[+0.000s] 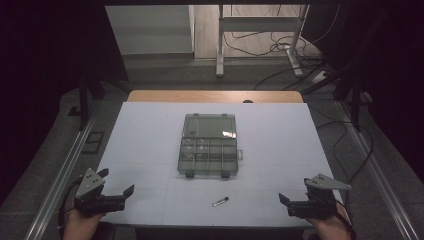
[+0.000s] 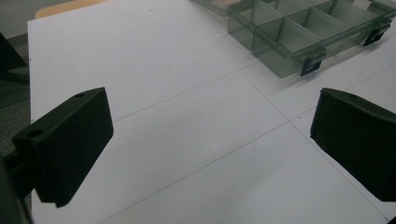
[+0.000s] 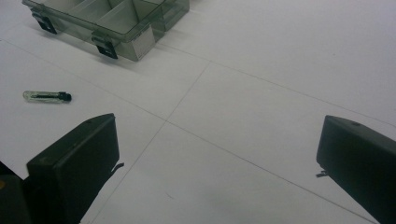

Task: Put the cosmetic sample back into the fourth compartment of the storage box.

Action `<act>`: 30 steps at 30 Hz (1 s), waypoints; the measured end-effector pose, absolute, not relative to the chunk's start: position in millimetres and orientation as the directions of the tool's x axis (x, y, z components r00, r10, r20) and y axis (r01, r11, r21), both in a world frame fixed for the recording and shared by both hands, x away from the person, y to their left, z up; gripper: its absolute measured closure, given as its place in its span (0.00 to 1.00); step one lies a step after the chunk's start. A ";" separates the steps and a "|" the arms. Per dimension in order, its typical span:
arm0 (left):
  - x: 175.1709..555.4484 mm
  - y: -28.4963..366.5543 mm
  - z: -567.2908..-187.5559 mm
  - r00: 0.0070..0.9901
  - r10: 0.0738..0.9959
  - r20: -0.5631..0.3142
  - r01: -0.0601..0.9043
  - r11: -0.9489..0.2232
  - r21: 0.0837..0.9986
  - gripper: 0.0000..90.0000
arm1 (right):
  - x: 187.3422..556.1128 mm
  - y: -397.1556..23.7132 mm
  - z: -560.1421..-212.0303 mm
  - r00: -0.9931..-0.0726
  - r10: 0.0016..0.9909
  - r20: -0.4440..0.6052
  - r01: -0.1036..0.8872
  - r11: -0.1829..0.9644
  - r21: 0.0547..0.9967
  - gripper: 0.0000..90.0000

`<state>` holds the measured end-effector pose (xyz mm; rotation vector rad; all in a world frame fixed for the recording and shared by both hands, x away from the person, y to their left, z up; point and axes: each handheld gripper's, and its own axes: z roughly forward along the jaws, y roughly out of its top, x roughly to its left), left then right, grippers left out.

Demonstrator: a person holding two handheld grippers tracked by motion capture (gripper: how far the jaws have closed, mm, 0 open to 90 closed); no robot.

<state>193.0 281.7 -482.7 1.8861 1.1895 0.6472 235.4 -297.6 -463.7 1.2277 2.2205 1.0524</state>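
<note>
A clear grey compartment box [image 1: 208,156] lies open at the middle of the white table [image 1: 150,135], its lid folded back flat behind it. A small clear tube with a black cap [image 1: 220,201] lies on the table in front of the box. My left gripper [image 1: 117,182] rests at the near left corner, open and empty. At the near right corner my right gripper [image 1: 295,190] is open and empty too. The left gripper view has wide-apart jaws [image 2: 210,119] with the box [image 2: 299,39] ahead to the right. The right gripper view has the box [image 3: 112,21] and tube [image 3: 46,96] at its left.
Thin seam lines cross the white table top [image 3: 261,56]. A wooden strip [image 1: 215,96] edges the far side. Beyond it stand metal desk legs [image 1: 220,45] and loose cables [image 1: 280,45] on the floor. Rails [image 1: 60,170] run along both sides of the table.
</note>
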 end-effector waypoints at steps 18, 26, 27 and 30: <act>193.6 280.0 -483.0 0.429 0.903 0.018 0.503 -0.255 0.826 0.00 | 238.8 -294.5 -465.4 -0.560 0.828 0.022 0.568 0.364 0.738 0.00; 194.1 280.5 -483.2 0.430 0.903 0.011 0.508 -0.252 0.824 0.00 | 239.3 -292.0 -465.5 -0.575 0.818 0.014 0.564 0.384 0.732 0.00; 194.1 280.8 -483.2 0.430 0.903 0.010 0.507 -0.251 0.825 0.00 | 239.2 -291.5 -465.4 -0.580 0.815 0.012 0.560 0.388 0.732 0.00; 194.0 281.3 -483.1 0.429 0.903 0.008 0.506 -0.248 0.826 0.00 | 239.7 -290.8 -465.3 -0.582 0.813 0.009 0.551 0.386 0.740 0.00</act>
